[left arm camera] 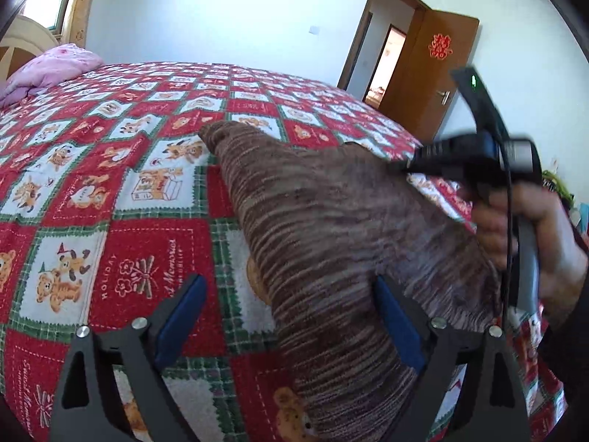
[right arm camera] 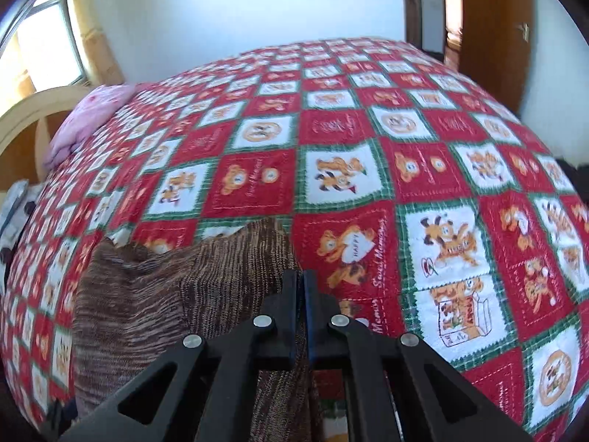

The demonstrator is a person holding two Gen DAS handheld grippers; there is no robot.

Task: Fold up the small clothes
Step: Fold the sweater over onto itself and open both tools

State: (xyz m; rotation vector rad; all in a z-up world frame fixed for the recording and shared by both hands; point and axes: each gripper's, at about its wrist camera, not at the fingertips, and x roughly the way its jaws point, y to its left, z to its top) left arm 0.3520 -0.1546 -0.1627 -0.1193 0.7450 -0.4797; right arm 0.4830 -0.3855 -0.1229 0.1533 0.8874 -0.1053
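Our left gripper (left arm camera: 287, 316) stands wide apart over the brown striped knit (left arm camera: 331, 228), touching nothing we can be sure of. Our right gripper (right arm camera: 302, 294) has its jaws together, and the knit seems to be caught between them, though we cannot tell how firmly. The knit lies rumpled on the patchwork bedspread (left arm camera: 110, 169), running toward twelve o'clock in the left view. We judge folding barely begun: spreading flat and every fold remain.
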